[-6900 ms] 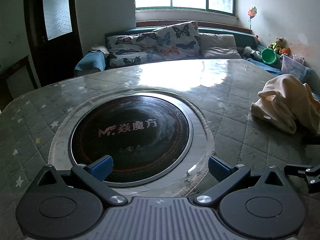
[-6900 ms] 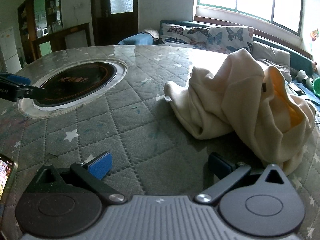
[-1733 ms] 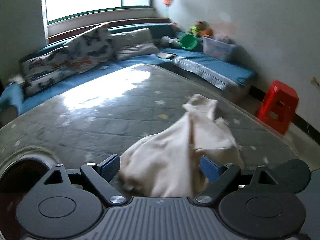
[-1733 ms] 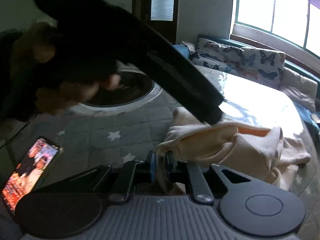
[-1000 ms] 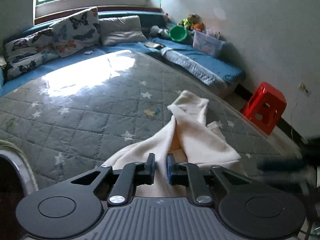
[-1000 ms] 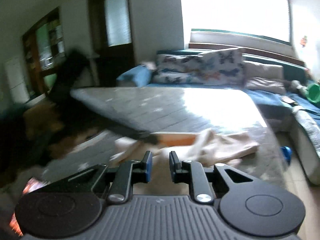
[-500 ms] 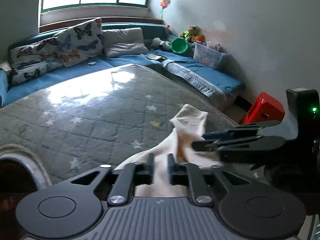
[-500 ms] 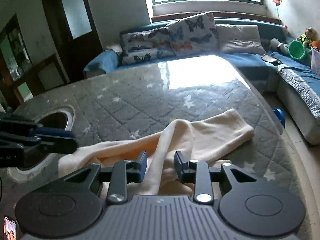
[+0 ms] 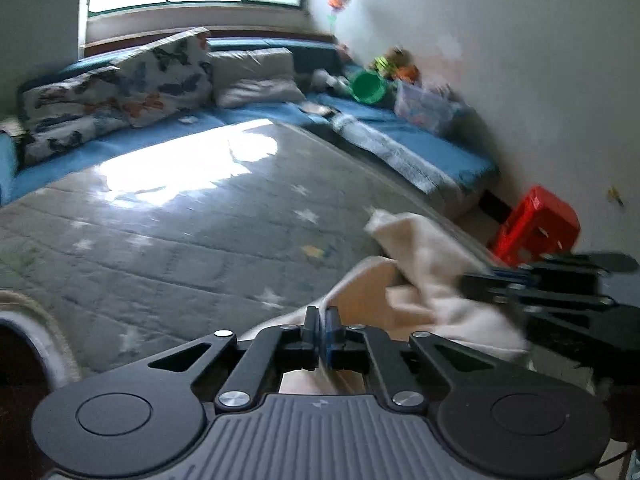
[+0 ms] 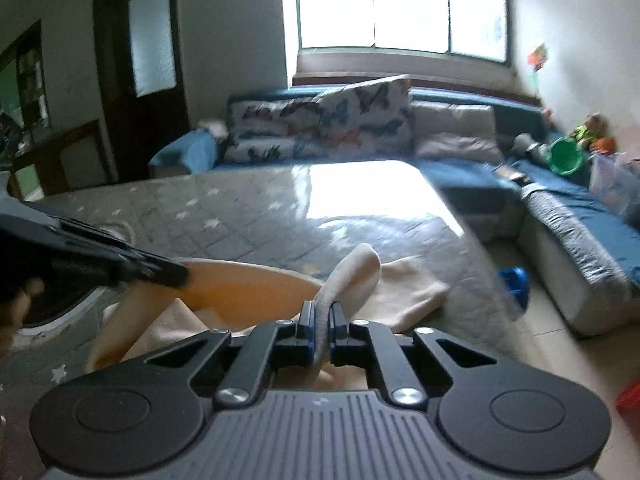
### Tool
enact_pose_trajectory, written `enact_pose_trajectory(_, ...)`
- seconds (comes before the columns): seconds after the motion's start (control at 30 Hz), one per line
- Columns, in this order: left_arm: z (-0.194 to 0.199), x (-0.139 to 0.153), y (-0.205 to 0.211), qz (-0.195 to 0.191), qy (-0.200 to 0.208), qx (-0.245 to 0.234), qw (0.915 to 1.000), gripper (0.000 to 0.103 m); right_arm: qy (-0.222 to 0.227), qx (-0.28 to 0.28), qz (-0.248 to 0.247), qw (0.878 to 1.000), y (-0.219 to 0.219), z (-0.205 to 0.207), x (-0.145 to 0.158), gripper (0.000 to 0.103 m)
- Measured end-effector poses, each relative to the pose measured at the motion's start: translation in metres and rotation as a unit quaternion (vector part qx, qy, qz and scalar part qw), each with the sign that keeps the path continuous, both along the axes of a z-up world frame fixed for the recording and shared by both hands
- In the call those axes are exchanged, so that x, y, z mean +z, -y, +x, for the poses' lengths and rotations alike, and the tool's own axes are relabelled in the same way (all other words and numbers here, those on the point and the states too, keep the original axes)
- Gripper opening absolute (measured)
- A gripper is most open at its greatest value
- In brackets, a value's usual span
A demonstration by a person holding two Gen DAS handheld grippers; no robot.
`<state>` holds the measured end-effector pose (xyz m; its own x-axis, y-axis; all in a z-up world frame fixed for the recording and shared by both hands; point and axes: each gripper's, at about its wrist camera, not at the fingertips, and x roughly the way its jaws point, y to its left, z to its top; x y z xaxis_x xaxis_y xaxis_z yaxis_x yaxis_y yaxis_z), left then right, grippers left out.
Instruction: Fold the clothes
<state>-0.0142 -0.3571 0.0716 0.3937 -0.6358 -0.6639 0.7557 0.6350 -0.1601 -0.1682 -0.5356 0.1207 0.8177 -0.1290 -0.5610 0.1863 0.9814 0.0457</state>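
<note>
Left claw (image 9: pixel 320 330) and right claw (image 10: pixel 320 330) each clamp a separate edge of the garment (image 10: pixel 248 288), evidently to spread it over the bench (image 9: pixel 180 232) for folding.

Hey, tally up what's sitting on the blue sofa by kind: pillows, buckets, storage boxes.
Butterfly-print pillows: 2
Plain grey pillow: 1
Green plastic bucket: 1
Clear plastic storage box: 1
Total: 5
</note>
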Motion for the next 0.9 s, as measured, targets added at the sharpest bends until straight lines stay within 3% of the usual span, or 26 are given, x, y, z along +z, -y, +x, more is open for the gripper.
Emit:
enact_pose_trajectory(0.2,-0.003,0.017,-0.053,-0.01,0.026,0.057,0.998,0.003,0.027,-0.052,-0.007,0.998,0.012,-0.047,0.01,0.006)
enact_pose_trajectory(0.43,-0.014,0.015,-0.11,-0.003,0.023,0.102,0.9945,0.003,0.006,-0.11,0.011,0.994,0.027,-0.079,-0.008,0.005)
enact_pose_trajectory(0.5,-0.016,0.009,-0.12,0.002,0.016,0.112,0.9936,0.003,-0.007,-0.123,0.025,0.992,0.032,-0.084,-0.017,0.006)
enact_pose_trajectory(0.67,-0.013,-0.005,-0.128,0.007,-0.019,0.115,0.9931,0.004,-0.02,-0.115,0.113,0.987,0.045,-0.089,-0.033,0.009)
enact_pose_trajectory(0.8,-0.014,-0.01,-0.127,0.009,-0.027,0.112,0.9932,0.018,-0.016,-0.114,0.152,0.982,0.053,-0.095,-0.038,0.017)
enact_pose_trajectory(0.9,-0.018,-0.015,-0.126,0.016,-0.025,0.114,0.993,0.029,-0.021,-0.118,0.143,0.982,0.054,-0.104,-0.037,0.017)
